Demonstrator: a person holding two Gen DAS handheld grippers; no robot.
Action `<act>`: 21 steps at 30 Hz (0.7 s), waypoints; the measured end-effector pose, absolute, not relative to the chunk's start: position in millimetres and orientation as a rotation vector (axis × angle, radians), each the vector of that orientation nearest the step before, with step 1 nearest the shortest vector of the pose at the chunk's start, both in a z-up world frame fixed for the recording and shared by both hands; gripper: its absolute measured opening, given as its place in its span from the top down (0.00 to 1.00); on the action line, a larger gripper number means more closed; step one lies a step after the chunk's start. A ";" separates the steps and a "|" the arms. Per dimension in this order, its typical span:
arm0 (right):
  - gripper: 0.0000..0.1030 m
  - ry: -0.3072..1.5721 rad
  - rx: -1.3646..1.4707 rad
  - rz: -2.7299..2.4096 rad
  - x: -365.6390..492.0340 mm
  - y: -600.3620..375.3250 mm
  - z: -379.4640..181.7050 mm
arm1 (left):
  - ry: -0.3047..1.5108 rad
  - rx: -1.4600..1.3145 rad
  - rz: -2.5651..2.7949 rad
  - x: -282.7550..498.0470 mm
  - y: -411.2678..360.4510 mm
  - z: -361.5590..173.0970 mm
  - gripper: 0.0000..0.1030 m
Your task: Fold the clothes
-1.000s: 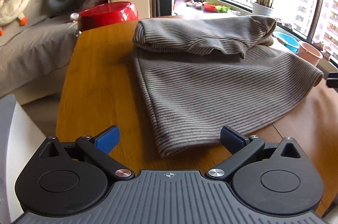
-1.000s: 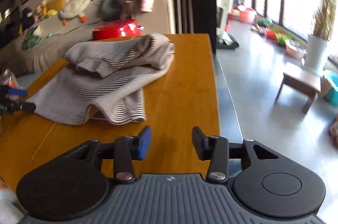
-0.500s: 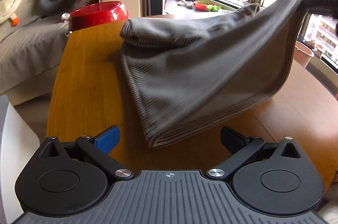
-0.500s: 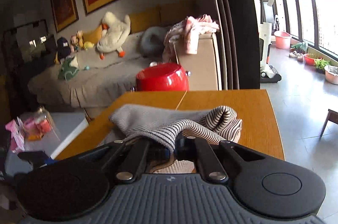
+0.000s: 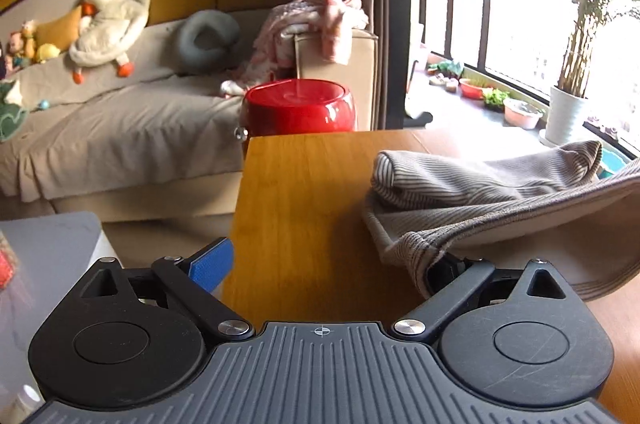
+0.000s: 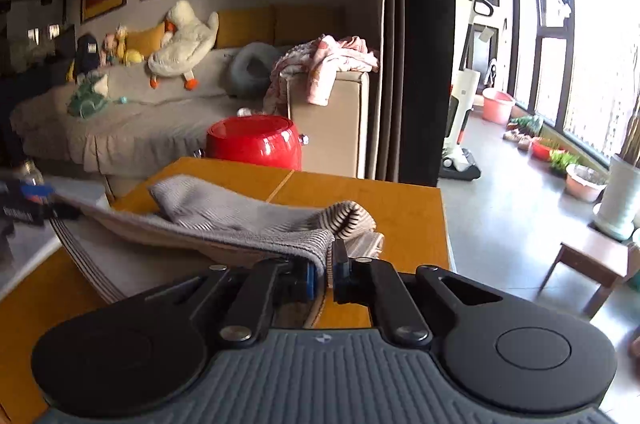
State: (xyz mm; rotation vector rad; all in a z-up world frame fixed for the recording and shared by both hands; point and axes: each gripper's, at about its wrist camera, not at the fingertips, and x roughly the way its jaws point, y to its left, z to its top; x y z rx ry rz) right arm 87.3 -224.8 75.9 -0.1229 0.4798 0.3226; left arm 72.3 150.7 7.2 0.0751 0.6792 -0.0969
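A grey striped garment (image 5: 480,192) lies partly on the wooden table (image 5: 304,208), its near edge lifted. My left gripper (image 5: 320,264) is open; the garment's hem drapes over its right finger (image 5: 448,270), its blue left pad (image 5: 212,264) is bare. In the right wrist view my right gripper (image 6: 324,272) is shut on a corner of the garment (image 6: 240,220) and holds it above the table (image 6: 400,200). The left gripper (image 6: 28,200) shows at the far left by the garment's other corner.
A red pot (image 5: 300,108) stands just beyond the table's far edge. A sofa (image 5: 120,120) with plush toys and a pile of pink clothes (image 5: 316,20) is behind. A white surface (image 5: 48,248) lies left of the table. Windows, plants and a small stool (image 6: 592,264) are right.
My right gripper closed on the garment's corner and lifted it. My left gripper swung left and moved in so the hem now lies over its right finger.
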 end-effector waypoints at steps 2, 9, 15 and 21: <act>0.76 0.516 -0.223 0.301 74.5 -222.9 60.6 | 0.691 0.081 -0.110 64.8 151.6 9.6 0.03; 0.48 0.701 -0.375 0.264 38.1 -242.8 8.9 | 0.750 0.084 -0.173 42.0 150.6 8.8 0.03; 0.43 0.631 -0.262 0.325 14.6 -259.6 34.9 | 0.749 0.083 -0.258 38.3 137.8 19.7 0.02; 0.57 0.506 -0.106 0.487 37.8 -225.4 70.6 | 0.704 0.115 -0.306 49.3 105.0 32.1 0.00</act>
